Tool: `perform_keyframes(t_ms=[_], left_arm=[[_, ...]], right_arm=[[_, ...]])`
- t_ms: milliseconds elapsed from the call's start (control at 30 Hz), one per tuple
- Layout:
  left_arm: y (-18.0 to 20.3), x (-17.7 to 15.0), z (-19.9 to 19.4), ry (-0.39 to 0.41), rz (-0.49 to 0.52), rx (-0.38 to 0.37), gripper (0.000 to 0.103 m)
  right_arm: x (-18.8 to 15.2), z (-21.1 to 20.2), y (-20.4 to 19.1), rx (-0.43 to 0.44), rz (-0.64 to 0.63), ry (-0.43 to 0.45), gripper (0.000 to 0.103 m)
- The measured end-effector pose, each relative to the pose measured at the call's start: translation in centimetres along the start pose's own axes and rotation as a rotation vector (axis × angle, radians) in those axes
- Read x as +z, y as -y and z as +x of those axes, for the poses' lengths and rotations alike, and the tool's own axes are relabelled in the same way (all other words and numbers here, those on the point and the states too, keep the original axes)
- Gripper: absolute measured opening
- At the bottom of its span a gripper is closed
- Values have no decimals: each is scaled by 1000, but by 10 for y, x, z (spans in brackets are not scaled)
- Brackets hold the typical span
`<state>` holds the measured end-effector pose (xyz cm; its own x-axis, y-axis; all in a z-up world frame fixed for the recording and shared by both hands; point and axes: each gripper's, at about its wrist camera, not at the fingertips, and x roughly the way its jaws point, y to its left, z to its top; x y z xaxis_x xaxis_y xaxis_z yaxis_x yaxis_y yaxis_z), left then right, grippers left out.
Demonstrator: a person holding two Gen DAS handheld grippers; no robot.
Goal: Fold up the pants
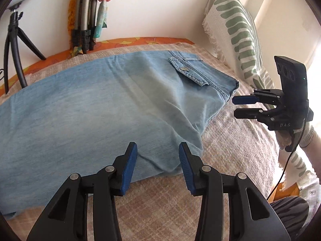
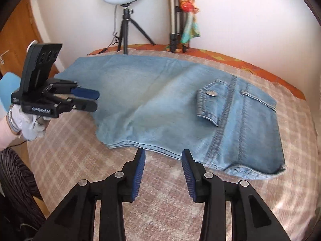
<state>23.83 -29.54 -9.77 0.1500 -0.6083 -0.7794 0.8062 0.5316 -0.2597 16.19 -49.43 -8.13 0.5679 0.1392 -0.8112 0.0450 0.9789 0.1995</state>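
Note:
Light blue denim pants (image 1: 96,104) lie flat, folded lengthwise, across a beige checked blanket (image 1: 230,150). The buttoned back pocket (image 1: 186,70) is at the waist end on the right. My left gripper (image 1: 158,148) hovers open over the near edge of the leg, with nothing pinched between its blue pads. My right gripper (image 1: 236,106) hangs open just off the waist corner, clear of the cloth. In the right wrist view the right gripper (image 2: 163,153) stands open over the blanket in front of the pants (image 2: 160,104). The left gripper (image 2: 96,100) is open at the leg side.
A green-patterned pillow (image 1: 236,30) leans on the wall at the right. A ring light on a black tripod (image 2: 125,32) and a bundle of poles (image 2: 176,20) stand at the bed's far edge. A wooden door (image 2: 20,30) is at the left. A cable (image 1: 280,170) trails from the right gripper.

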Motion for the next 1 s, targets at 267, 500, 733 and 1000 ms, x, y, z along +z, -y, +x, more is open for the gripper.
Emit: perform_keyframes(t_ms=[267,500,733,1000], left_arm=[[13,-7,26,-69,61,22,41],[11,-8,24,-67,59,15,41],[-3,-10,2,-47,1,-14,41],[-51,-22,-52,41,-125,98,41]], right_arm=[[-23,2,98,42,590,99,66],[-6,29,111,116,728,175,62],[32,-10,89,-169,467,226,8],[34,-3,89,-292,370,125,11]])
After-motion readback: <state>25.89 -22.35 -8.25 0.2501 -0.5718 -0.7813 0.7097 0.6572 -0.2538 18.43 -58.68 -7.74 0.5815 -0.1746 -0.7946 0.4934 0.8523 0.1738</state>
